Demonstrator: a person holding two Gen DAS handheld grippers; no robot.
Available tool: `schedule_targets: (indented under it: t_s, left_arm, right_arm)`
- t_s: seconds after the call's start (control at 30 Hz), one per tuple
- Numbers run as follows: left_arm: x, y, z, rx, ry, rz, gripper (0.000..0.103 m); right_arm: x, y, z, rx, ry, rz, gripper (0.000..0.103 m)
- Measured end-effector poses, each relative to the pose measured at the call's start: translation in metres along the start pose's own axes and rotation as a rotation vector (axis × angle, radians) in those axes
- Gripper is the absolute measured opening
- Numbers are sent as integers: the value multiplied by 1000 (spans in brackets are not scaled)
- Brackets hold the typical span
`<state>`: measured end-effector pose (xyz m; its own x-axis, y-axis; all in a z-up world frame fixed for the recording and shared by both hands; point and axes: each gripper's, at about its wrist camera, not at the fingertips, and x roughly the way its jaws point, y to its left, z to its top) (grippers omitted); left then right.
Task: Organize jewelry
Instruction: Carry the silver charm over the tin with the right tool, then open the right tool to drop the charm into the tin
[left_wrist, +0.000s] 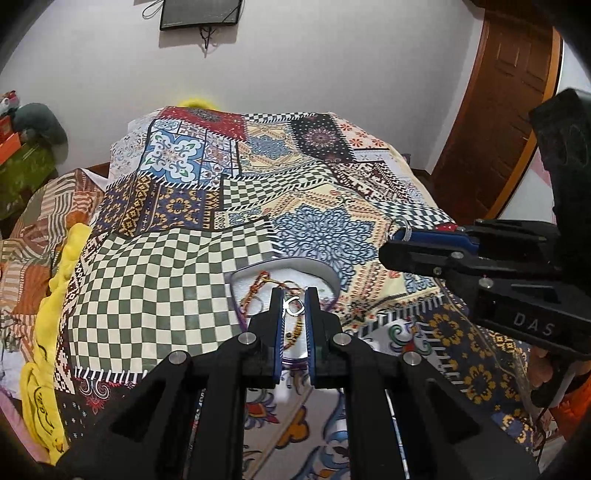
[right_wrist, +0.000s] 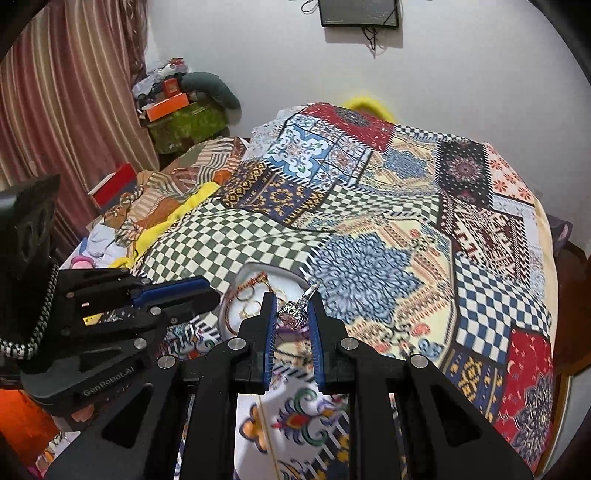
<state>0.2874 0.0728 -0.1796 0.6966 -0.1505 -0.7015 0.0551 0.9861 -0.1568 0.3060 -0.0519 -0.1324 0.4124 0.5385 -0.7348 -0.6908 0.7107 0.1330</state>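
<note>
A white tray (left_wrist: 325, 275) lies on the patterned bedspread and holds a red-and-gold braided bracelet (left_wrist: 258, 286) and gold rings (right_wrist: 251, 299). My left gripper (left_wrist: 294, 301) is over the tray, shut on a small silver heart pendant (left_wrist: 293, 307) whose beaded chain hangs down between the jaws. My right gripper (right_wrist: 293, 308) is shut on a silver ring with a pink stone (right_wrist: 293, 312), held just above the tray's near right edge (right_wrist: 291, 275). The right gripper also shows in the left wrist view (left_wrist: 400, 232), with the ring at its tip.
The patchwork bedspread (left_wrist: 258, 177) covers the bed. Yellow cloth (left_wrist: 59, 295) and striped bedding lie at its left side. A wooden door (left_wrist: 509, 110) stands at the right. Boxes and clutter (right_wrist: 177, 107) are piled by the curtain.
</note>
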Motion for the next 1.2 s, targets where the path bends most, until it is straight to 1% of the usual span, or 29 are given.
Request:
schedule_targets:
  t_s: [0.13, 0.27, 0.47, 0.53, 0.77, 1.07, 1.2]
  left_arm:
    - [7, 7, 0, -3, 7, 3, 9]
    - [16, 14, 0, -10, 17, -4, 9]
    - [31, 23, 2, -30, 36, -38, 9]
    - [36, 24, 3, -26, 40, -36, 9]
    - [49, 30, 4, -29, 57, -44, 9]
    - [50, 32, 3, -34, 53, -37, 9]
    - [49, 34, 5, -52, 58, -33, 9]
  right_arm:
    - [14, 4, 3, -17, 19, 8, 15]
    - [33, 7, 2, -46, 64, -6, 15]
    - [52, 3, 0, -50, 116, -4, 15]
    - [57, 3, 0, -54, 127, -3, 15]
    - [64, 6, -3, -75, 149, -4, 15]
    - [68, 12, -7, -104, 175, -5, 15]
    - [67, 15, -7, -116, 178, -25, 17]
